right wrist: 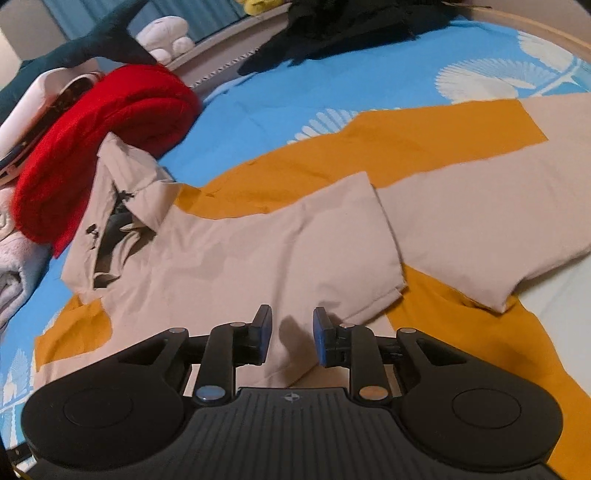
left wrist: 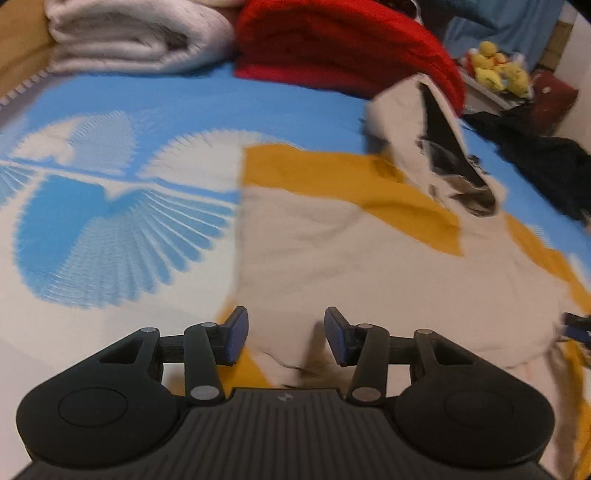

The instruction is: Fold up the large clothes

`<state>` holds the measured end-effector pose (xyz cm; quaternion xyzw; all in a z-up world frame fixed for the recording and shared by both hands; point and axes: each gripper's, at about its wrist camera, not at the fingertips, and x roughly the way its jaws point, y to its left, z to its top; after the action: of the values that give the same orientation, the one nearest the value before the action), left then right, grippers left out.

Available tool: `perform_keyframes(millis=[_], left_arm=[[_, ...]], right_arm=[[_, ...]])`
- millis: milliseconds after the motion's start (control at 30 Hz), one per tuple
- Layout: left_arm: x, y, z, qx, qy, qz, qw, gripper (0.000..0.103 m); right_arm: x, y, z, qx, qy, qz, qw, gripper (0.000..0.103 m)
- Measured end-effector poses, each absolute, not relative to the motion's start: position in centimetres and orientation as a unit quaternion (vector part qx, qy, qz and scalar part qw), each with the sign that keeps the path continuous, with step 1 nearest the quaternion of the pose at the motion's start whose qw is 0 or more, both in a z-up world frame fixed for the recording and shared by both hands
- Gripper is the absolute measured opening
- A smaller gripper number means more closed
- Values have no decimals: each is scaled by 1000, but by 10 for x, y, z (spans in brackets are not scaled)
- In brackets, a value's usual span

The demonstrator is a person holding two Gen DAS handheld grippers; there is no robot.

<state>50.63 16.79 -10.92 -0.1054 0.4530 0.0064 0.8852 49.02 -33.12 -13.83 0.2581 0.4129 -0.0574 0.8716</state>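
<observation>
- Two grippers hover low over a beige and mustard-yellow jacket (right wrist: 236,251) that I see spread flat on a bed with a blue and white fan-patterned sheet (left wrist: 110,229).
- No boxes or baskets show in either view; the bed itself carries everything.
- Toward the head of the bed, a rolled red blanket (left wrist: 332,44) lies just beside a folded white blanket (left wrist: 136,33). The jacket's collar (right wrist: 122,206), open with a dark lining showing, touches the red roll.
- A pile of black clothing (right wrist: 343,33) sits at the bed's far edge, well apart from the jacket. Yellow plush toys (left wrist: 495,66) rest on a ledge beyond the bed, and a white plush toy (right wrist: 166,33) sits near dark teal fabric.
- One beige sleeve (right wrist: 369,236) is folded across the jacket's body, its cuff end lying just ahead of my right tool.
- My left gripper (left wrist: 286,334) has its jaws spread wide, blue pads facing each other, with beige fabric lying in the gap below; I cannot tell whether the pads touch it, and nothing is pinched.
- My right gripper (right wrist: 291,336) also has its jaws apart, a little narrower, above beige cloth near the sleeve's cuff, gripping nothing.
</observation>
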Motion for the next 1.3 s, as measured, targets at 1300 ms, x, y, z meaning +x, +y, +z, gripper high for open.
perform_keyframes(millis=[1300], left_arm=[[421, 34, -22, 3, 331, -81, 940, 56]], right_arm=[[383, -478, -51, 248, 290, -126, 915, 21]])
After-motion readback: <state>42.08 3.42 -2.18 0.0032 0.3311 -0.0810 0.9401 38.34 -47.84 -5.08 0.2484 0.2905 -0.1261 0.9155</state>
